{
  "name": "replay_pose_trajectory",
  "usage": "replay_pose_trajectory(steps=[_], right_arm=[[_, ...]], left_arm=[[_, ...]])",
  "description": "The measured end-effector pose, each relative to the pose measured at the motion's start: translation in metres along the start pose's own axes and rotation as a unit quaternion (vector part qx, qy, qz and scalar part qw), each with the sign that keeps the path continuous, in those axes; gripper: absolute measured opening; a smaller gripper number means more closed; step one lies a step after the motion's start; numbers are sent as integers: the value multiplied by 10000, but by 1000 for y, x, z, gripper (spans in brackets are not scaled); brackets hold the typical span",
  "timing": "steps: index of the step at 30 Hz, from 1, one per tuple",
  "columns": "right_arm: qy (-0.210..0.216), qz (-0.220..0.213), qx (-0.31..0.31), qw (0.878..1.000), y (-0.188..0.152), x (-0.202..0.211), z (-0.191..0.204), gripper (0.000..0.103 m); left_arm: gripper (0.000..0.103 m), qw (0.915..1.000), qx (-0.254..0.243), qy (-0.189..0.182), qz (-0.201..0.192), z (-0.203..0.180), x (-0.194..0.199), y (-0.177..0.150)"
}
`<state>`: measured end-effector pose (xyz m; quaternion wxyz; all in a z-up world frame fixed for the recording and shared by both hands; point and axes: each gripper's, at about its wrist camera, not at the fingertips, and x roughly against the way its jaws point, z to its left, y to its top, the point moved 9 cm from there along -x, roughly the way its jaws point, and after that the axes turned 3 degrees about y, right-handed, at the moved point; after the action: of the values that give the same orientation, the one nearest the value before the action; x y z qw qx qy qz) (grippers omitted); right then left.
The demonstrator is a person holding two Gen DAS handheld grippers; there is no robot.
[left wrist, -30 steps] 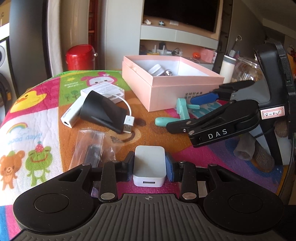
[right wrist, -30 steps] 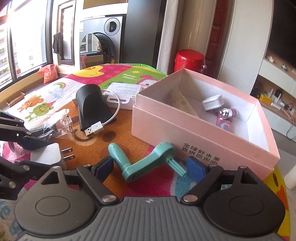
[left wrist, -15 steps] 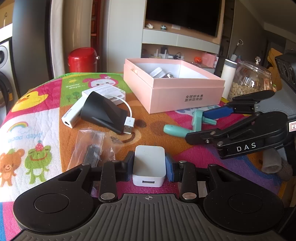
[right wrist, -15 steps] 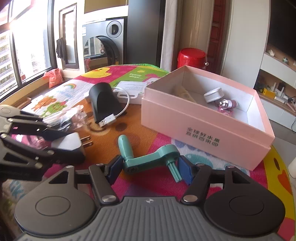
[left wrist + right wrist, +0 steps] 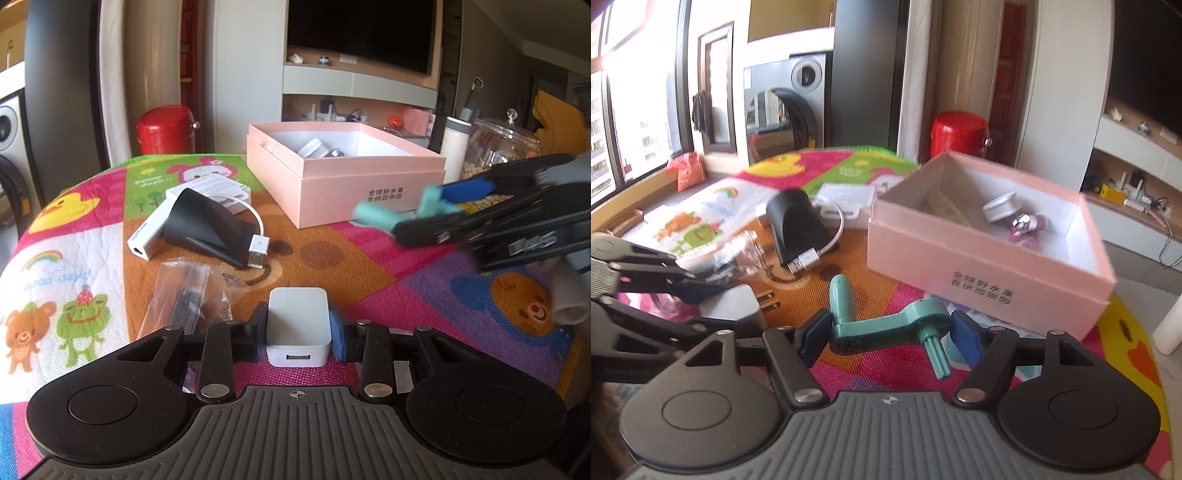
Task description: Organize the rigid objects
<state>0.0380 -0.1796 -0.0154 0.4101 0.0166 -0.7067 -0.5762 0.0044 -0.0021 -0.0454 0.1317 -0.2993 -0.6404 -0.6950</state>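
Observation:
My left gripper (image 5: 297, 330) is shut on a white USB charger (image 5: 297, 325) and holds it above the mat; it also shows in the right wrist view (image 5: 733, 304) with its prongs out. My right gripper (image 5: 890, 332) is shut on a teal crank handle (image 5: 886, 323), lifted off the mat; the handle shows blurred in the left wrist view (image 5: 384, 216). The open pink box (image 5: 979, 266) stands ahead of the right gripper and holds a white jar (image 5: 999, 206) and small items. The box also shows in the left wrist view (image 5: 332, 184).
On the colourful mat (image 5: 74, 258) lie a black stand (image 5: 207, 229), a white USB adapter with cable (image 5: 147, 236), a white card box (image 5: 214, 186) and a clear plastic bag (image 5: 188, 295). A glass jar (image 5: 498, 147) and white bottle (image 5: 456, 142) stand behind the pink box.
My right gripper closed on the teal crank handle and lifted it off the mat, moving right in the left wrist view. The left gripper kept holding the charger and rose slightly.

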Motion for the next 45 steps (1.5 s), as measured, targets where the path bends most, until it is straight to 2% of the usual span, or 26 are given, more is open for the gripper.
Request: replay_pose_trajectory(steps=[3,5,7,11,16,17,19,22,26,30,32,35,37,39,40,43,45], right_arm=[[-59,-338,-116,9993,5,37,-6,71],[-172,-510,-156,9984,7,58,-14,71],[-339,-638,-177,9972,6,75,-22,71],[-690,-843,-202,9938,6,98,-38,71],[-844,-1005,-302,9909,9,107,-50,71],[-840,-1011,-316,9908,10,106,-51,71],[-823,-1007,-351,9909,12,104,-51,71],[-916,-997,-311,9903,14,104,-50,71],[-1082,-1003,-182,9889,5,113,-52,71],[-1165,-760,-487,9891,-2,106,-69,71],[-1108,-813,-641,9884,4,104,-75,71],[-994,-1139,-665,9863,40,107,-81,71],[-980,-1469,-621,9823,84,105,-90,71],[-1141,-1679,-701,9767,127,96,-102,72],[-1307,-1690,-686,9745,145,86,-109,77],[-1666,-1245,-552,9766,166,46,-112,79],[-1162,-890,-768,9862,158,21,-96,79]], left_arm=[[37,9999,75,-65,61,-1,0,2],[37,9994,161,-292,120,-6,1,7],[37,9987,117,-487,12,-14,8,21],[37,9960,-292,-591,-600,-31,25,78],[37,9864,-555,-513,-1461,-44,21,186],[38,9861,-476,-514,-1505,-44,13,208],[37,9895,13,-701,-1263,-37,-12,237],[36,9853,953,-1024,-985,-15,-38,250],[36,9851,1035,-858,-1076,6,-34,219],[36,9896,997,-641,-810,27,-14,149],[36,9929,895,-430,-661,40,-2,116],[36,9962,820,-65,-278,61,4,79],[36,9955,927,166,-71,76,6,61],[36,9944,1001,344,64,87,7,49],[36,9941,1005,403,118,89,7,44],[36,9934,1031,428,252,91,10,27],[37,9928,1115,305,304,90,8,17]])
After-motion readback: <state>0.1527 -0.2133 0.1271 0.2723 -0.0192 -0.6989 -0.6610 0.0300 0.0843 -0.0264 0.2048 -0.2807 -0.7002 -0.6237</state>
